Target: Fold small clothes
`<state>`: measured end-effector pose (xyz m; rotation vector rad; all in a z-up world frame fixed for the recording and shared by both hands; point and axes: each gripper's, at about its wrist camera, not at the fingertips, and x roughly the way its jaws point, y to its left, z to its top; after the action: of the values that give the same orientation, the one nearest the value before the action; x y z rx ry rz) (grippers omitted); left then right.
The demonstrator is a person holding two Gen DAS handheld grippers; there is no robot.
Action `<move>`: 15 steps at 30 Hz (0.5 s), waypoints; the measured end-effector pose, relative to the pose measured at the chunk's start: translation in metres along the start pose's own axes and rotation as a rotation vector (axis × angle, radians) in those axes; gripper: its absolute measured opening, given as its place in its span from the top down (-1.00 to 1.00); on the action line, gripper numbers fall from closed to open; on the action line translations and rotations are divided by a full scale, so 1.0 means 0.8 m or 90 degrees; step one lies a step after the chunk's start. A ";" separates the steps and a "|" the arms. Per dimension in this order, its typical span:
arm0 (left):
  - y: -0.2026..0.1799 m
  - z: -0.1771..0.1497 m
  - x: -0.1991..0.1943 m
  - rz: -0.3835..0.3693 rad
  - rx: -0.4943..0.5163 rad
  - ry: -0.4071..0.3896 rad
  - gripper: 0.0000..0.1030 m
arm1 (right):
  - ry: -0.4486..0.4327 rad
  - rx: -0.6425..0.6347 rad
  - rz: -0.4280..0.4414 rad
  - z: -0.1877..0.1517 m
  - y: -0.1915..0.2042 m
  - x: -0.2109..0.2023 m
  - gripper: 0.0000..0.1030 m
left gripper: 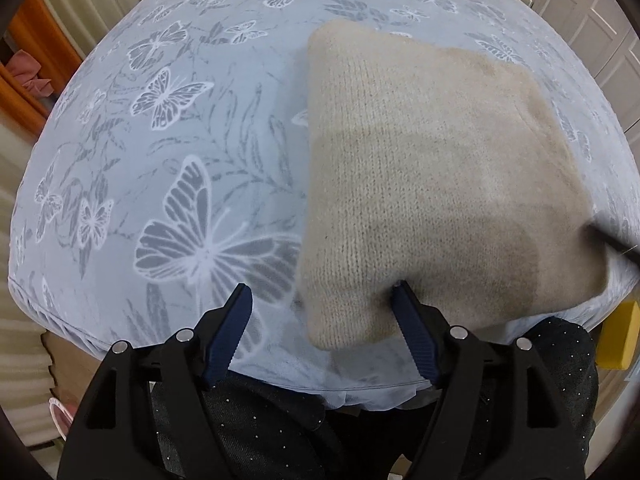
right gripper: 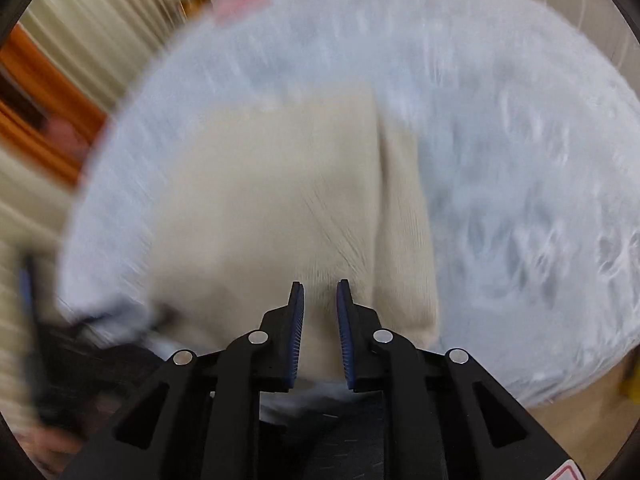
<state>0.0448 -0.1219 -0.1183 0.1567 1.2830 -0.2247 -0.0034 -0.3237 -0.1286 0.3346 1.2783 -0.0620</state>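
A folded beige knit garment [left gripper: 420,168] lies flat on a pale blue butterfly-print bedspread [left gripper: 180,120], close to the near edge. My left gripper [left gripper: 322,286] hangs open and wide over the garment's near left corner. Its right finger [left gripper: 404,304] is over the knit and its left finger [left gripper: 240,304] is over bare bedspread, with nothing gripped. The right wrist view is motion-blurred. There my right gripper [right gripper: 320,283] hovers over the near edge of the garment [right gripper: 260,208]. Its jaws stand close together with a narrow empty gap. A dark tip [left gripper: 612,240] pokes in at the right edge.
The person's dark speckled trousers [left gripper: 260,420] are just below the bed's near edge. Orange wooden furniture [left gripper: 24,40] with a pink cloth [left gripper: 32,76] stands at the left. White doors [left gripper: 592,20] are at the far right, and a yellow object [left gripper: 620,336] sits near the right edge.
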 end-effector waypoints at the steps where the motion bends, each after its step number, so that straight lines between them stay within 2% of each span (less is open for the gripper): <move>1: 0.000 0.000 0.002 -0.004 0.001 0.000 -0.39 | 0.013 0.002 0.000 -0.004 -0.006 0.014 0.82; 4: -0.002 -0.003 0.004 0.004 0.016 0.004 -0.39 | -0.019 0.040 0.027 -0.004 -0.011 -0.012 0.81; 7: -0.002 -0.006 0.007 0.004 0.016 0.005 -0.39 | -0.056 0.036 0.041 0.003 -0.008 -0.042 0.80; 9: 0.000 -0.007 0.008 -0.001 0.007 0.009 -0.40 | -0.032 0.018 0.015 0.000 -0.012 -0.025 0.81; 10: 0.000 -0.007 0.008 -0.003 0.003 0.010 -0.41 | -0.002 0.014 -0.002 -0.004 -0.021 -0.002 0.81; 11: 0.001 -0.007 0.008 -0.006 0.000 0.013 -0.42 | 0.006 0.016 0.000 -0.008 -0.025 0.007 0.82; 15: -0.002 -0.010 0.005 0.002 0.006 0.010 -0.42 | -0.023 0.063 0.034 -0.004 -0.029 -0.024 0.79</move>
<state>0.0381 -0.1215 -0.1247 0.1683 1.2970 -0.2272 -0.0174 -0.3475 -0.1164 0.4505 1.2318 -0.0858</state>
